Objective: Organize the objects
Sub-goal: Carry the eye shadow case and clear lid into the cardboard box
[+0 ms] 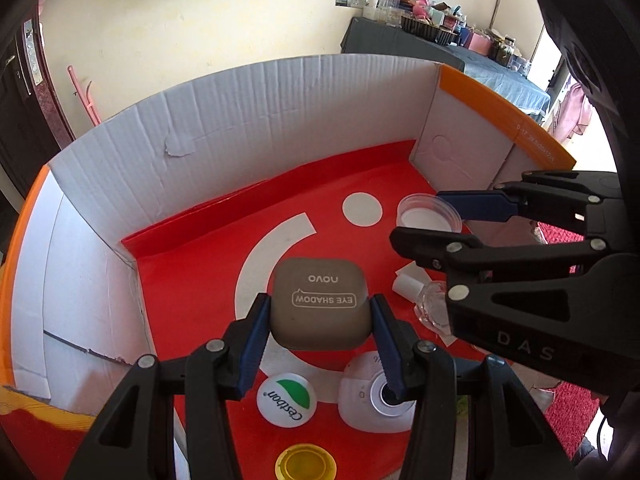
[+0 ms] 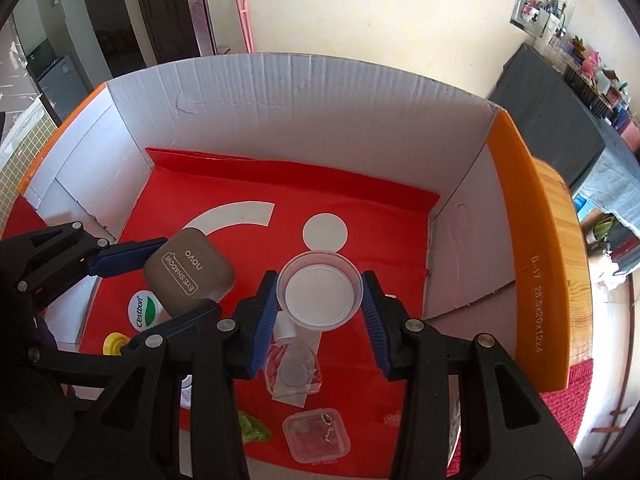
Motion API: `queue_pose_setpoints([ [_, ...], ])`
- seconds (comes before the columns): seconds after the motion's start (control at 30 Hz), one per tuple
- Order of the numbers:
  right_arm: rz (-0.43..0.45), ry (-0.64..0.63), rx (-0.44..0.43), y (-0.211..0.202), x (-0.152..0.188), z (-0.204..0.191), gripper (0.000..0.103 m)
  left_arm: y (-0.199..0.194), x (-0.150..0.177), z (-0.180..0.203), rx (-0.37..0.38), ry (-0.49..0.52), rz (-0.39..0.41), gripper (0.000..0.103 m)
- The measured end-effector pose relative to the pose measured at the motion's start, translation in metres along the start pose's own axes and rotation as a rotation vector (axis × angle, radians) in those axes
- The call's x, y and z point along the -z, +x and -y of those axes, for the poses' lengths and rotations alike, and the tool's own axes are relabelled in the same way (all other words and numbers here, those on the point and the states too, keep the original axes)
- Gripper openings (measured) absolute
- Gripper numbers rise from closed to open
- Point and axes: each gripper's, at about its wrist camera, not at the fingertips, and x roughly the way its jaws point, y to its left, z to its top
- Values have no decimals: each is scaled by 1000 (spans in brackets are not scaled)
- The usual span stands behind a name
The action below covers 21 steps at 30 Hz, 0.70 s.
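Note:
My left gripper (image 1: pixel 320 304) is shut on a taupe eye shadow case (image 1: pixel 320 300) marked "novo", with a blue pad on either side. It hangs over the red floor of a cardboard box (image 1: pixel 240 128). My right gripper (image 2: pixel 320 284) is shut on a clear round jar with a white inside (image 2: pixel 320 294), further right in the same box (image 2: pixel 320 120). In the left wrist view the right gripper (image 1: pixel 420 216) and its jar (image 1: pixel 428 216) are at the right. The right wrist view shows the left gripper (image 2: pixel 188 276) with the case (image 2: pixel 188 276) at the left. Whether either item touches the floor is unclear.
On the red floor lie a white Cestbon cap (image 1: pixel 287 400), a yellow cap (image 1: pixel 303 462), a white round device (image 1: pixel 376 396), a small clear bottle (image 2: pixel 292 364) and a clear plastic box (image 2: pixel 316 432). White walls close the far and side edges. A cluttered table (image 1: pixel 440 48) stands behind.

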Motion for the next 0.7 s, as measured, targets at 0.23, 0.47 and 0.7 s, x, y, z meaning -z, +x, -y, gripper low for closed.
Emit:
queue_pose_setpoints([
  [0.23,-25,27,14,8,1,7,39,12,-2,-7,36,-33,-60,52],
  [0.47,-63,22,20,16,6,7,40,14,-2,-7,19,-27,-88,52],
  [0.7,-92,28,43,15,8,9,40,14,-1,-5,7,-21,-99,52],
])
